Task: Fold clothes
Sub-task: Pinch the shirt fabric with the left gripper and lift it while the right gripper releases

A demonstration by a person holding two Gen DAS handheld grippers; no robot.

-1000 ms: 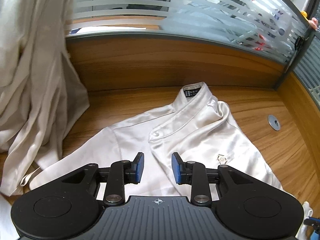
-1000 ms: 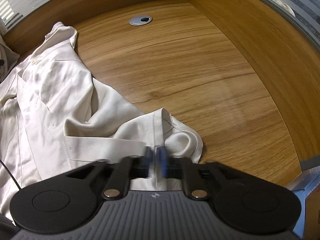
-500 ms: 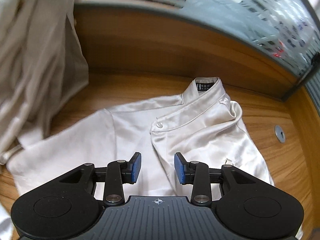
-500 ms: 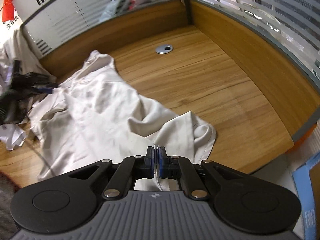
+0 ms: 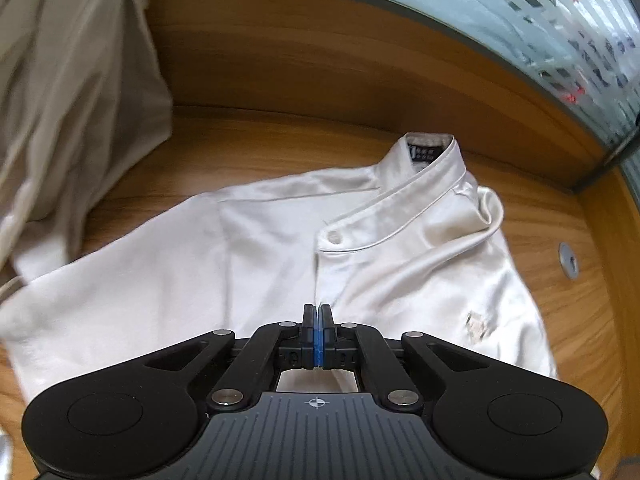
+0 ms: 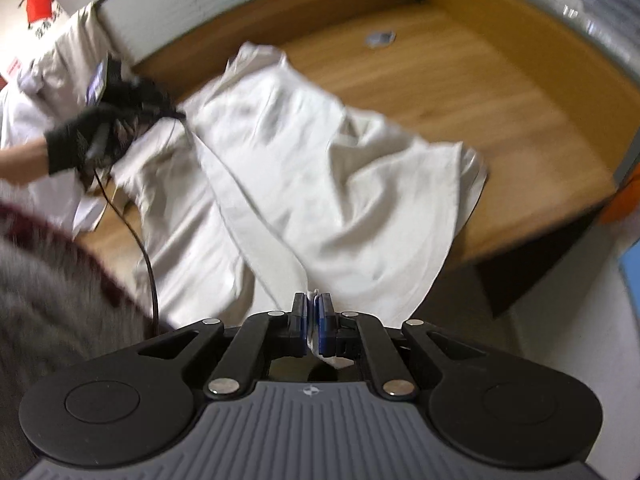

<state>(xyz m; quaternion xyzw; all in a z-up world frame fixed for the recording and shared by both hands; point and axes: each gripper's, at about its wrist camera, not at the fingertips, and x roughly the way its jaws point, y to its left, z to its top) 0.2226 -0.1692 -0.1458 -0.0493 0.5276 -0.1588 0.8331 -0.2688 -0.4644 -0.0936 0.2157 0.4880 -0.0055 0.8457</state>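
Clearly the cream shirt (image 5: 400, 240) lies rumpled, right claw (image 6: 313, 320) pinching its hem, left claw (image 5: 317, 332) just closed.

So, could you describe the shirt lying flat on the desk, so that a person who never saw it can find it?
Start at the wooden desk with the frosted glass partition behind it. The shirt is spread on the desktop. Unlike the pale garments hanging at the left, it lies flat, with a stand-up collar and one round button below it.
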